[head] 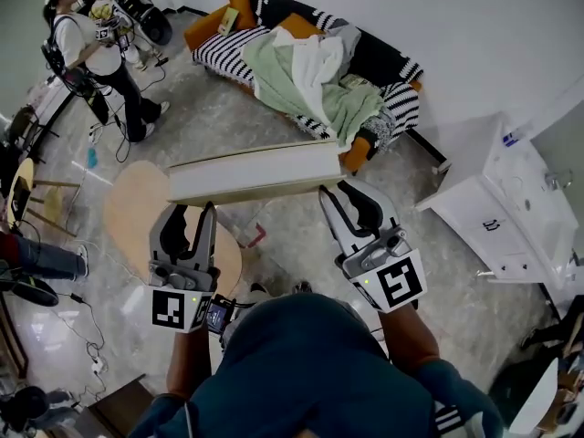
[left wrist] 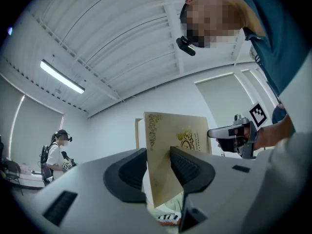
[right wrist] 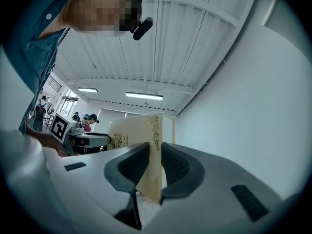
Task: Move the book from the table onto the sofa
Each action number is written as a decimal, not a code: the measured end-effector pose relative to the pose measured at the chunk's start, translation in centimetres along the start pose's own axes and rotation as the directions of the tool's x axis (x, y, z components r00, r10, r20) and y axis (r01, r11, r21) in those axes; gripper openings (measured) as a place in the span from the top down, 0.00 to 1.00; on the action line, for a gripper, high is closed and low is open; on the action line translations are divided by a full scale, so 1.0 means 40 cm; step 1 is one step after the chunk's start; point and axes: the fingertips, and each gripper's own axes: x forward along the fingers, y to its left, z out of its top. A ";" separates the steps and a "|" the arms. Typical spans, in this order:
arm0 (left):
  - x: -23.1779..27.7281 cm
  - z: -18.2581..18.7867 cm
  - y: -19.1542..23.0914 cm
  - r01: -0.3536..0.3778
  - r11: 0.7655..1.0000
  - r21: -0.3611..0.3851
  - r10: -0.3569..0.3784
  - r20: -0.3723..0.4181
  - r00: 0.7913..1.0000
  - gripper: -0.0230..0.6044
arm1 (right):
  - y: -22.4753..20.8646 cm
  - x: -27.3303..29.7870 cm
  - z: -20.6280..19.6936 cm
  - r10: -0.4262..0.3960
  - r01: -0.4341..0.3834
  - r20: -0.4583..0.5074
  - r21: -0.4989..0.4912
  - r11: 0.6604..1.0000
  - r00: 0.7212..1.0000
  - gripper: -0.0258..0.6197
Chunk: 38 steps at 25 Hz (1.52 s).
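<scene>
Seen from above, a long pale book (head: 255,173) is held in the air at the centre of the head view, lying level and crosswise, clear of every surface. Its left end is clamped by the left gripper (head: 190,210) at 8 o'clock, and its right end by the right gripper (head: 347,192) at 4 o'clock. Each gripper is carried in one of the person's hands, and a cube with square markers is seen at its rear. In the left gripper view, the jaws are closed on the book's lower corner, with the dark ribbed pads pressed against both sides of a cream cover printed with gold ornament. In the right gripper view, the same cover is shown edge-on, pinched upright between that gripper's two pads. A round wooden table (head: 128,210) is seen under and beside the book's left end, at 9 o'clock. The sofa (head: 217,51) is set well apart from the book at 12 o'clock, against a white wall; its seat is striped black and white, and a green and white blanket (head: 297,76) is heaped over it. A second person (head: 100,53) is seen standing on the grey floor (head: 210,117) at 10 o'clock. A white cabinet (head: 506,213) is placed at 3 o'clock.
</scene>
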 end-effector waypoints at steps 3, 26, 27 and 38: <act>0.029 -0.005 -0.028 0.050 0.999 -0.012 -0.050 0.006 0.999 0.73 | -0.021 -0.033 -0.001 -0.050 0.050 -0.008 -0.004 0.999 0.999 0.82; 0.270 -0.071 -0.012 0.360 0.929 -0.087 -0.350 0.108 0.930 0.73 | -0.131 -0.014 -0.023 -0.354 0.346 -0.071 -0.096 0.933 0.933 0.83; 0.277 -0.075 -0.011 0.368 0.926 -0.088 -0.358 0.111 0.927 0.73 | -0.133 -0.012 -0.025 -0.361 0.353 -0.071 -0.100 0.930 0.930 0.83; 0.390 -0.107 -0.082 0.398 0.912 -0.096 -0.392 0.079 0.917 0.73 | -0.247 -0.044 -0.069 -0.390 0.387 -0.100 -0.057 0.921 0.915 0.83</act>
